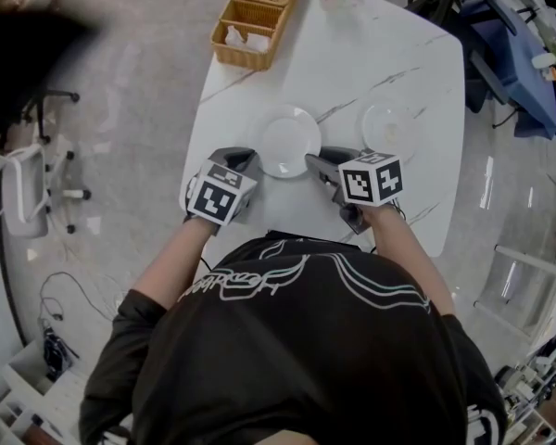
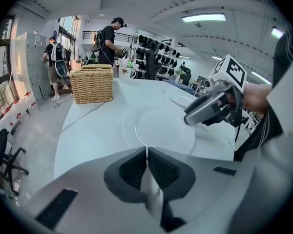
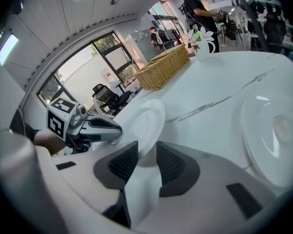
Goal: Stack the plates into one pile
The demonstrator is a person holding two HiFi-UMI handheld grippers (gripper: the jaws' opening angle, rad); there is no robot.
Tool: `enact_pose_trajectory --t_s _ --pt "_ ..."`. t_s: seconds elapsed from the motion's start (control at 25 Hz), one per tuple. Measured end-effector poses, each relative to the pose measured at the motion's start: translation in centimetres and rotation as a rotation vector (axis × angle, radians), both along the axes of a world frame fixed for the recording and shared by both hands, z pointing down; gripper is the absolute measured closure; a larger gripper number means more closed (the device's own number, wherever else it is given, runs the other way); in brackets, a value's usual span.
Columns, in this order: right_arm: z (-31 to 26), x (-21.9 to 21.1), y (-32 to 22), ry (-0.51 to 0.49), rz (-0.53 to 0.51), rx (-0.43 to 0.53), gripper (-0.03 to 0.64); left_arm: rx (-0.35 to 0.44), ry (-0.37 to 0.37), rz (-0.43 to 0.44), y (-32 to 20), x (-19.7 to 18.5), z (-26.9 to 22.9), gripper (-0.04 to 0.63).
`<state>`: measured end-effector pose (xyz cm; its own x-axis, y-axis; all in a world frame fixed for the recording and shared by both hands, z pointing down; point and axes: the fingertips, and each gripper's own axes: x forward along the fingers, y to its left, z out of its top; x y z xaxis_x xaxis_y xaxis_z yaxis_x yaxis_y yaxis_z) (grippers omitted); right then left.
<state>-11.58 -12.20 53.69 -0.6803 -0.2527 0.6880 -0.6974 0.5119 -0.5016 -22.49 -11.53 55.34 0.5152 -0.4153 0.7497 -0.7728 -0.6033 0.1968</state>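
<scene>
- The near plate (image 1: 290,142) lies flat on the white marble-patterned table (image 1: 417,58), close to the front edge and right in front of me.
- My right gripper (image 3: 146,152) has its 2 jaws clamped on that plate's right rim. In its own view the white rim fills the gap between the dark ribbed pads.
- My left gripper (image 2: 146,150) sits just beside the plate's left edge. Its jaws are pressed together with nothing between them, and from its view the plate lies on the table ahead of the tips.
- The 2 grippers face each other across this 1 plate, both pointing down toward the tabletop.
- A second plate (image 1: 392,126) rests to the right of the first and a little further back, apart from it and from both grippers.
- A wicker basket (image 1: 255,17) stands at the far left corner of the table, well apart from the plates.
- Beyond the table, the gripper views show 2 people (image 2: 107,43) standing in the room.
</scene>
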Motion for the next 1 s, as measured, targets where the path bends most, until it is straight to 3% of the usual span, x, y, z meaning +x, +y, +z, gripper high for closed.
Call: enact_pose_trajectory --t_s 0.48,1.0 --pt "-1.4 0.1 -0.3 -0.347 0.237 -0.242 0.57 -0.006 -0.022 -0.036 0.4 -0.1 -0.5 0.563" --pt "-4.1 0.7 -0.3 -0.48 0.22 -0.286 0.584 0.029 -0.032 -0.127 1.3 0.1 -3.6 0.563"
